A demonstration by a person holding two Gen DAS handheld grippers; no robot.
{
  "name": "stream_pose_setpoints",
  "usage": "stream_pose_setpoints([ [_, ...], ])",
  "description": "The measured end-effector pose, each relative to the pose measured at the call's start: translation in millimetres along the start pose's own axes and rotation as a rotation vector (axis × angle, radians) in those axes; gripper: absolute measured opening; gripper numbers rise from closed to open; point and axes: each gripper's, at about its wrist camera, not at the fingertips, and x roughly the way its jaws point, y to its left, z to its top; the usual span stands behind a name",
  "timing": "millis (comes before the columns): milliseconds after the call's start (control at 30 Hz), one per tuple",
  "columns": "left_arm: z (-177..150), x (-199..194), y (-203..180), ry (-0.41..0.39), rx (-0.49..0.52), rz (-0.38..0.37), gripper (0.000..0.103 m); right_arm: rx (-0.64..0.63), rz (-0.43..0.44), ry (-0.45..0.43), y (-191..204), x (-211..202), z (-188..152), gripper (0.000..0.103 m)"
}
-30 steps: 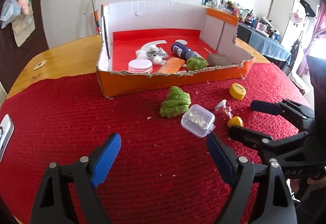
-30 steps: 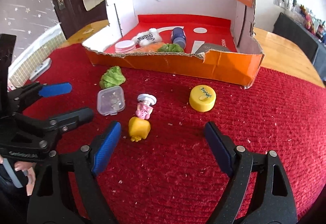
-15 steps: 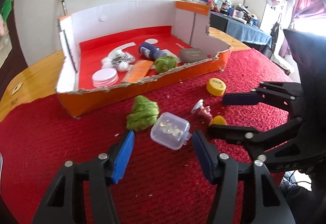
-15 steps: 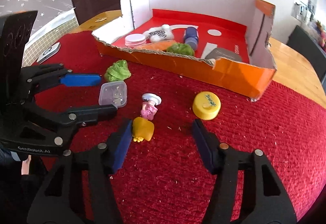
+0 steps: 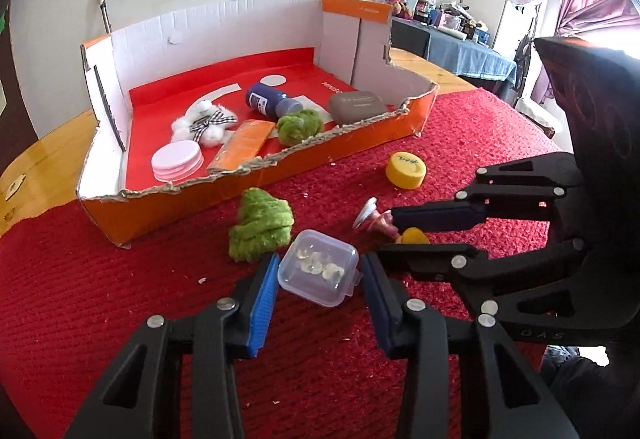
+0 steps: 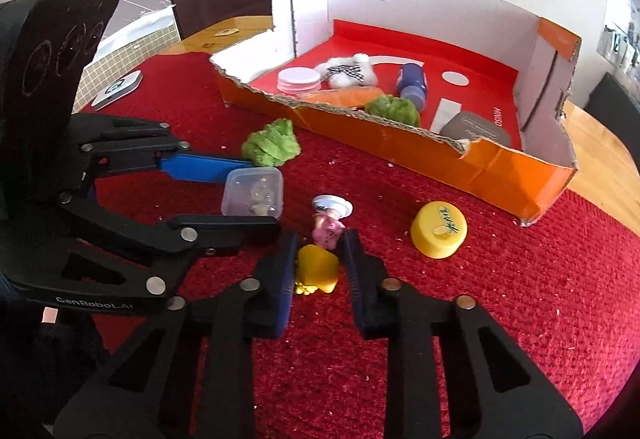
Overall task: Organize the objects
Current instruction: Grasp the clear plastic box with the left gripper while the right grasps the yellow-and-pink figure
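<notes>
A small clear plastic box (image 5: 318, 273) with pale beads inside lies on the red cloth. My left gripper (image 5: 320, 271) has its blue pads against the box's two sides, and its jaws are closing. In the right wrist view the left gripper (image 6: 260, 199) comes in from the left around the same clear box (image 6: 252, 191). My right gripper (image 6: 319, 239) is shut on a small yellow toy (image 6: 318, 267). A pink figurine with a white hat (image 6: 328, 223) stands just beyond it. A green fuzzy clump (image 5: 260, 231) and a yellow cap (image 5: 406, 169) lie loose on the cloth.
An orange cardboard box (image 5: 280, 163) with a torn front wall stands behind, holding a pink round stack, a white plush with a checked bow, an orange packet, a blue bottle, a green ball and a grey case. A white device (image 6: 118, 89) lies at the cloth's left edge.
Both pairs of jaws have narrowed from wide apart. The left gripper moved forward until the clear box sat between its pads. The right gripper's pads closed in on the yellow toy.
</notes>
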Motion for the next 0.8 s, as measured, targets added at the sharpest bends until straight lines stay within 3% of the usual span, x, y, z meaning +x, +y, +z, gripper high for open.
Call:
stream_pose_setpoints([
  [800, -2.3, -52.5, -1.8, -0.114, -0.081, 0.036, 0.044, 0.053, 0.011, -0.092, 4.3, -44.9, 0.1, 0.020],
])
